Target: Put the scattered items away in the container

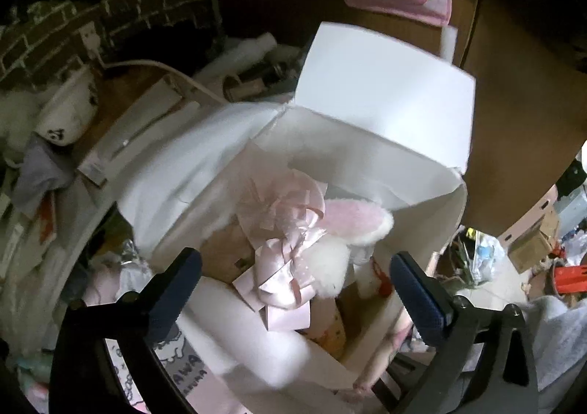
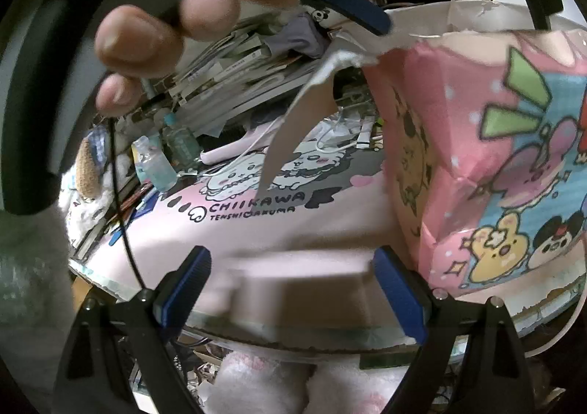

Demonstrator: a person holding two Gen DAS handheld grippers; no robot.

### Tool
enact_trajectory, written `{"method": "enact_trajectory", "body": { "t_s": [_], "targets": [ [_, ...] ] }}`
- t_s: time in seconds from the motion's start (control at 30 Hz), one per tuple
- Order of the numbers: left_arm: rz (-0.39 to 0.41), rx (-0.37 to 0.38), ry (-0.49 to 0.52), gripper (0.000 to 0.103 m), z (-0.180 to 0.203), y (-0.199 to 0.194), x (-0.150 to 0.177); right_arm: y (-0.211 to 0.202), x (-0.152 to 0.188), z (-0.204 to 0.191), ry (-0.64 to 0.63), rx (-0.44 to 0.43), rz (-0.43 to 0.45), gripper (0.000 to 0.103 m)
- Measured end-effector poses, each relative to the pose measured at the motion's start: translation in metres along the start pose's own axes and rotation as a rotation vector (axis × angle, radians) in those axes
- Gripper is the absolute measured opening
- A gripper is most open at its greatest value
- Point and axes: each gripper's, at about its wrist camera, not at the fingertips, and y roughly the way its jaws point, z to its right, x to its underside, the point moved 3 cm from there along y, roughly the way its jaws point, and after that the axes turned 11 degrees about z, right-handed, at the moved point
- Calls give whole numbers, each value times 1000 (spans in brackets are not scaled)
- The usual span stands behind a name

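Nearest my left lens, my left gripper (image 1: pixel 293 289) stands wide apart with nothing between its blue pads, poised over the open white box (image 1: pixel 381 113). Inside the box lie a pink satin ribbon bow (image 1: pixel 290 267) and, touching it, a white plush bunny (image 1: pixel 330 267) whose pink-lined ear (image 1: pixel 357 221) points toward the raised flap. A pink mat (image 1: pixel 176 366) at the lower left shows the letters "AWA".

My right gripper (image 2: pixel 293 289) is also spread wide and empty, low over the edge of the pink desk mat (image 2: pixel 256 227), which reads "CHIIKAWA" and beneath it "TENSHI AKUMA". The box's outside, pink cartoon wrap (image 2: pixel 495 164), stands on the mat at the right. My left hand (image 2: pixel 146 39) shows blurred at upper left. A small bottle (image 2: pixel 154 168) stands near stacked papers (image 2: pixel 227 76); its label is unreadable.
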Motion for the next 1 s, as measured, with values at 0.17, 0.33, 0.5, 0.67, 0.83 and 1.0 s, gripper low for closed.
{"method": "enact_trajectory", "body": {
  "t_s": [0.17,0.33,0.5,0.67,0.83,1.0],
  "targets": [
    [110,-29,-35,102,-8,-33,4,-2,0,-5,-23,21,8,89],
    [209,-142,-63,102,-23,-75,20,-1,1,-18,-73,40,15,89],
    [311,-296,-139,102,-50,-118,50,1,1,-32,-104,48,7,92],
    [393,-422,-271,102,-80,-157,94,0,-1,-49,-161,73,32,103],
    [436,-611,-374,102,-97,-192,148,4,-4,-69,-218,84,38,103],
    [470,-707,-474,102,-106,-218,193,10,-5,-92,-270,75,39,103]
  ]
}}
